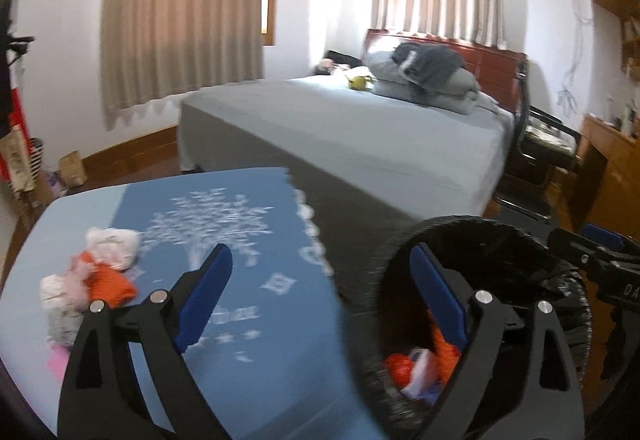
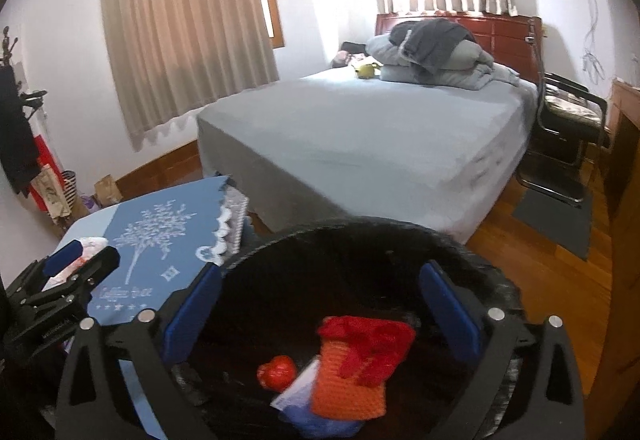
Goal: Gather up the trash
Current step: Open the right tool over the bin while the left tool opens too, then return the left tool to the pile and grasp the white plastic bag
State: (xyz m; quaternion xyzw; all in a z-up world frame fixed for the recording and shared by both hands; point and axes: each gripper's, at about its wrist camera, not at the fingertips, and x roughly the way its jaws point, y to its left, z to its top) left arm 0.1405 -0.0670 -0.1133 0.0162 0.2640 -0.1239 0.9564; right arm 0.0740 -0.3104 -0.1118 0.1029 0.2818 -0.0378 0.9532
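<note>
Bedroom with grey bed (image 2: 360, 128); blue tablecloth (image 1: 240, 240) beside black bin (image 2: 360, 240); both grippers released, empty.

bin (image 2: 360, 240) right of table (image 2: 120, 224), bed (image 2: 360, 128) behind

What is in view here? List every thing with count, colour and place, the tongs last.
trash bin: one, black, on the floor beside the table, below the right tongs
trash in the bin: several pieces, orange, red, white and blue, at the bin's bottom
trash on the table: a small pile, white, pink and orange, at the table's left side
table: one, blue cloth with a white tree print, left of the bin
bed: one, grey sheet, behind the table
bedding pile: one, grey, at the bed's head
curtains: two, beige, over the windows
chair: one, black frame, right of the bed
left tongs: blue pads, open, empty
right tongs: blue pads, open, empty, over the bin
</note>
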